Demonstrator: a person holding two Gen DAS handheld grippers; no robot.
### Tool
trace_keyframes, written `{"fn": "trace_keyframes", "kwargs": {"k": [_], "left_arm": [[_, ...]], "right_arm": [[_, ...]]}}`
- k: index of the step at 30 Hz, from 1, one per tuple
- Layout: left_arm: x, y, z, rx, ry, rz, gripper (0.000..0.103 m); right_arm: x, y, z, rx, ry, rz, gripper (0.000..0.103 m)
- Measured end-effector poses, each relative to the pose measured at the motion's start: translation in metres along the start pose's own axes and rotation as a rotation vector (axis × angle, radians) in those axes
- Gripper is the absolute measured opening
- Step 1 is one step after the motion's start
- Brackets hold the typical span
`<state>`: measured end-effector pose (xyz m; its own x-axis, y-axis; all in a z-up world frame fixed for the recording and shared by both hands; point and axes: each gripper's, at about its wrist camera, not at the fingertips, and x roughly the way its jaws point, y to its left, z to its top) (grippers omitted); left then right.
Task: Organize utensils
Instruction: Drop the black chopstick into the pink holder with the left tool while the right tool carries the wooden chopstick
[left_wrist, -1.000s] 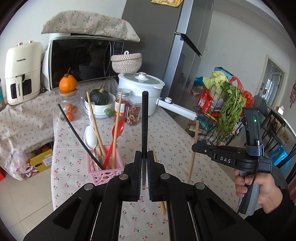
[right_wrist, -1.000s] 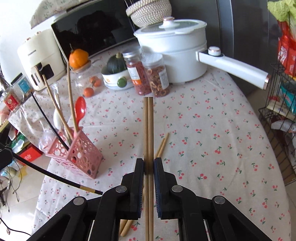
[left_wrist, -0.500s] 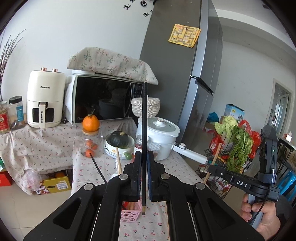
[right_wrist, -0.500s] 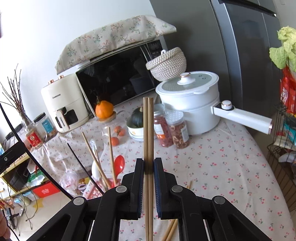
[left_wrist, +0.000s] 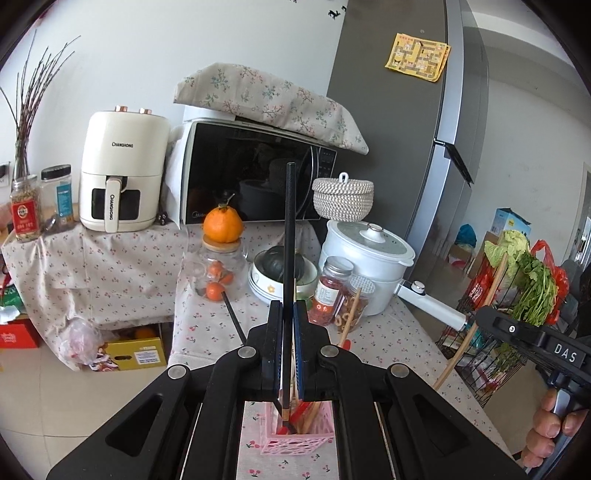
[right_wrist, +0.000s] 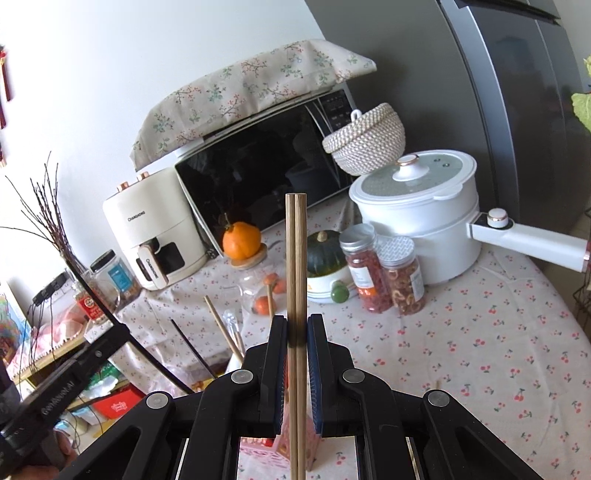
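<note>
Left gripper clenched on a single black chopstick, held upright, lower tip just above or just inside the pink utensil holder; can't tell which. Right gripper clamped on a pair of wooden chopsticks, side by side, upright, low ends down by the same pink holder. Holder sits on the cherry-print tablecloth and already has wooden sticks, another black stick and something red in it. Handling guess: chopsticks light, stiff, thin; black one looks glossy so likely slippery and may pivot in the pads; the wooden pair could scissor apart. Mid-shaft hold, as now, looks best. The light holder may tip if nudged. Jars and white pot well behind.
</note>
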<state>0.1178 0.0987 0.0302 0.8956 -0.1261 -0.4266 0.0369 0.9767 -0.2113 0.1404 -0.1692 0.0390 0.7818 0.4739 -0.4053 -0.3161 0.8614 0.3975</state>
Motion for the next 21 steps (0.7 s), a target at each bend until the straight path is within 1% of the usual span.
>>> {"fn": "trace_keyframes", "kwargs": {"k": [6,11,16,17,18,19,20,21], "left_arm": [[0.019,0.007,-0.006,-0.003,0.039,0.019,0.005],[0.042,0.011,-0.017,-0.013,0.125,0.006,0.005],[0.06,0.012,-0.026,-0.027,0.203,-0.024,0.007],[0.061,0.011,-0.026,-0.032,0.217,-0.025,0.011],[0.061,0.012,-0.027,-0.038,0.225,-0.026,0.026],[0.059,0.012,-0.026,-0.046,0.225,-0.027,0.037],[0.056,0.013,-0.026,-0.058,0.217,-0.026,0.062],[0.051,0.015,-0.026,-0.073,0.203,-0.023,0.077]], "right_arm": [[0.006,0.006,0.002,0.007,-0.017,0.018,0.009],[0.009,0.01,0.001,0.002,-0.028,0.018,0.009],[0.012,0.013,0.001,-0.001,-0.046,0.029,0.009],[0.012,0.015,0.001,-0.002,-0.051,0.032,0.009],[0.013,0.016,0.001,-0.003,-0.057,0.033,0.009],[0.014,0.018,0.0,-0.006,-0.061,0.035,0.009],[0.015,0.02,0.0,-0.01,-0.064,0.035,0.009],[0.017,0.021,0.0,-0.014,-0.068,0.035,0.009]]}}
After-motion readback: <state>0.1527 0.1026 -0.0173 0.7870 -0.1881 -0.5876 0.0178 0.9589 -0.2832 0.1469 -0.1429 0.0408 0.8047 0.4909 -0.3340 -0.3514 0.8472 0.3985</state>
